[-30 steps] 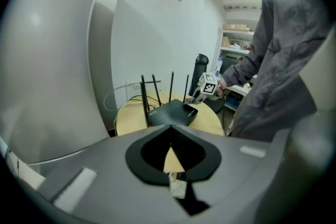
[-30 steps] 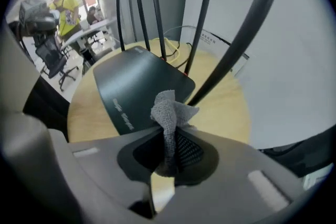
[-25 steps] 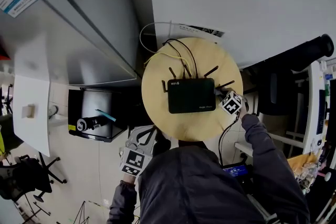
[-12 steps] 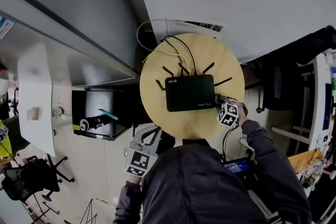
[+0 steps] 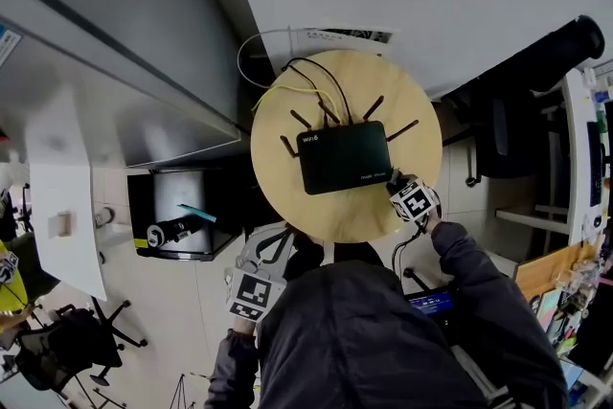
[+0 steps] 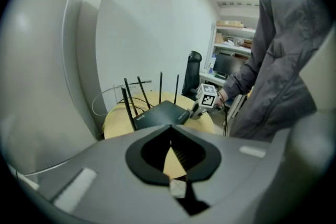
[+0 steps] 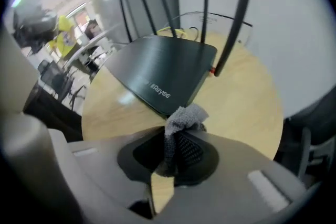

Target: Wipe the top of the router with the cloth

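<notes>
While the right tool is gripping the cloth at the near right corner of the router | router is sitting mid-surface | left tool is hanging closed and empty beyond the near edge.

Your torso covers near edge of table from above. Marker cube on your right gripper hides cloth there; cloth's lower end sunk between jaws. Tallest antenna runs off top edge of right gripper view. Router print too small overhead.
</notes>
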`<state>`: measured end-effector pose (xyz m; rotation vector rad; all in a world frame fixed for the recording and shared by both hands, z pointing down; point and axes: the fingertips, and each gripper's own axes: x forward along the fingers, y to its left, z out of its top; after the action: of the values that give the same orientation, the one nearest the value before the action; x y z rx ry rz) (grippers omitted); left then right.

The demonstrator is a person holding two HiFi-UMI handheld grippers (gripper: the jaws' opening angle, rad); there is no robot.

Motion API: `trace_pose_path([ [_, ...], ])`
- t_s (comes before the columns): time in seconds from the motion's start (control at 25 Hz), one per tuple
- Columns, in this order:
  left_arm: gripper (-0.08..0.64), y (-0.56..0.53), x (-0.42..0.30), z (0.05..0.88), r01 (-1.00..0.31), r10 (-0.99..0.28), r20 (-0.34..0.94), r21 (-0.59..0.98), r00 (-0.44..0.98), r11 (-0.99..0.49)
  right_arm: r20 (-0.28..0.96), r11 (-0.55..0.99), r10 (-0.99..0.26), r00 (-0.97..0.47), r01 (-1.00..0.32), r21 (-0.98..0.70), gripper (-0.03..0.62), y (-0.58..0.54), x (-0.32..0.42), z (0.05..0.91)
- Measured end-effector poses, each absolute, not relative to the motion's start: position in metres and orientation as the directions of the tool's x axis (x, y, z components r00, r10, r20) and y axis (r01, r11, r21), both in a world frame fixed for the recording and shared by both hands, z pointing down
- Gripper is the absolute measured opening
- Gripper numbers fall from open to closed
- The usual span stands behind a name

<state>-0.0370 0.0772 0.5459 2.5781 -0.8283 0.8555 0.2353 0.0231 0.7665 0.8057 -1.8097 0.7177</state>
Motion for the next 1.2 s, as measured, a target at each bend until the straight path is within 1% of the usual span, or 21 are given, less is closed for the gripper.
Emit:
trace_pose_path([
  [0.08, 0.002, 0.082, -0.046, 0.546, -0.599, -0.422, 0.620, 0.099, 0.662, -0.795, 0.935, 0.476, -0.232, -0.269, -0.869, -0.132, 0.034, 0.024, 0.233, 0.768],
  [0.16, 0.002, 0.086, -0.055, 0.546, -0.593, -0.418, 0.618, 0.098, 0.666, -0.799, 0.934, 0.395, -0.249, -0.257, -0.907, -0.144, 0.034, 0.027, 0.227, 0.769],
  [0.28, 0.002, 0.094, -0.069, 0.547, -0.589, -0.417, 0.616, 0.095, 0.668, -0.803, 0.916, 0.366, -0.271, -0.296, -0.912, -0.187, 0.034, 0.030, 0.199, 0.764],
  [0.4, 0.002, 0.101, -0.085, 0.547, -0.589, -0.421, 0.614, 0.090, 0.667, -0.803, 0.903, 0.396, -0.284, -0.322, -0.897, -0.196, 0.034, 0.029, 0.158, 0.762],
  [0.72, 0.002, 0.118, -0.130, 0.545, -0.641, -0.472, 0.614, 0.073, 0.633, -0.764, 0.881, 0.516, -0.248, -0.404, -0.825, -0.233, 0.034, 0.033, 0.049, 0.762],
  [0.92, 0.002, 0.132, -0.153, 0.550, -0.686, -0.502, 0.619, 0.083, 0.604, -0.723, 0.872, 0.582, -0.217, -0.439, -0.775, -0.245, 0.034, 0.036, 0.015, 0.765],
  [1.08, 0.002, 0.137, -0.157, 0.551, -0.697, -0.512, 0.612, 0.092, 0.603, -0.711, 0.889, 0.630, -0.187, -0.419, -0.745, -0.219, 0.034, 0.039, 0.018, 0.767],
  [1.2, 0.002, 0.138, -0.152, 0.551, -0.684, -0.504, 0.602, 0.098, 0.619, -0.723, 0.872, 0.671, -0.168, -0.460, -0.702, -0.241, 0.034, 0.048, 0.018, 0.753],
])
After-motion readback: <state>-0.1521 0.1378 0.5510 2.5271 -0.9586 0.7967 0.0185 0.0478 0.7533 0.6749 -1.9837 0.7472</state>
